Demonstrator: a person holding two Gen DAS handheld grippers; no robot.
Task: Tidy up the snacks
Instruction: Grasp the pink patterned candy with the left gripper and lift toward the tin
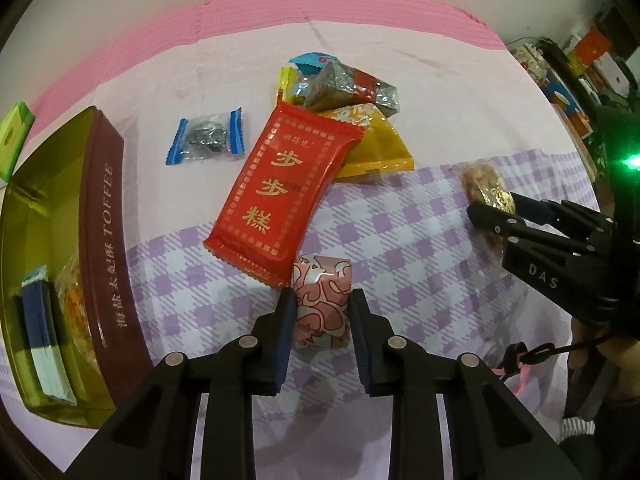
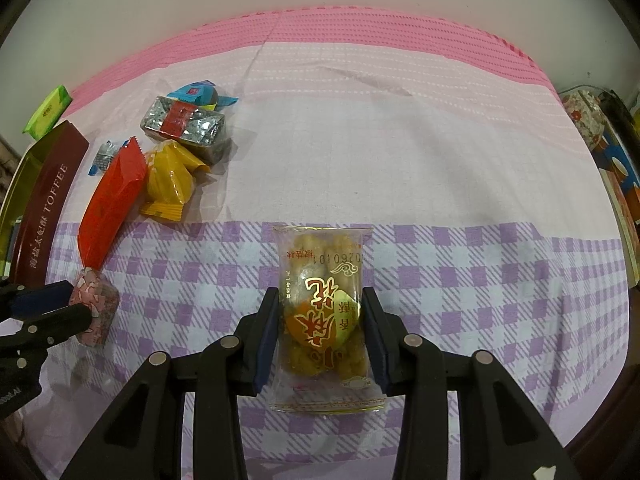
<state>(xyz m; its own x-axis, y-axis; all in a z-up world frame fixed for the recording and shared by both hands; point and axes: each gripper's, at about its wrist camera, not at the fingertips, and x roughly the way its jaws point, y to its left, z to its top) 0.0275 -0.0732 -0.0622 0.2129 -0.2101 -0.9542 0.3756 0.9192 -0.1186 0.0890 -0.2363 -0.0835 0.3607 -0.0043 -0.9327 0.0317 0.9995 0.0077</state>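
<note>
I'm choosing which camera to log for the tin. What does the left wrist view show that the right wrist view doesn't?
Left only: the toffee tin's inside, holding packets, and all of the blue-ended candy. Right only: the clear snack bag in full, in the right gripper. Both: the left gripper shut on the pink candy, and the red packet.

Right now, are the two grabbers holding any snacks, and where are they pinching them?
Yes. The left tool pinches the pink patterned candy by its two sides. The right tool pinches the clear fried-snack packet across its middle.
</note>
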